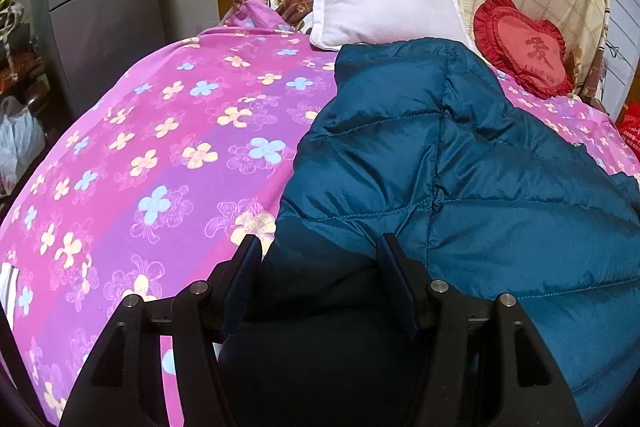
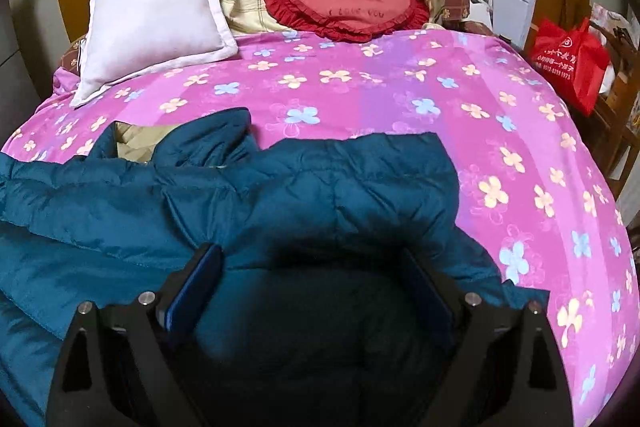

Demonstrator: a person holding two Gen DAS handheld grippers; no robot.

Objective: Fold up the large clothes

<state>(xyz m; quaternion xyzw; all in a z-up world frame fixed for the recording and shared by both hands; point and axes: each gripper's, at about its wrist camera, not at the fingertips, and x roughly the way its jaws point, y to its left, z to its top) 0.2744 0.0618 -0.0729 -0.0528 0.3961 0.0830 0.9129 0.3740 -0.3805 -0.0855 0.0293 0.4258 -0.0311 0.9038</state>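
Judging the risks, we expect the slick, puffy teal down jacket [image 1: 460,155] to slide or spring open if we pinch only its outer shell. It lies spread on the floral bedspread [image 1: 160,147]. Our left gripper [image 1: 318,259] and right gripper [image 2: 316,267] hover over its near edge, fingers [image 1: 246,267] spread wide, holding nothing; contact is unclear.
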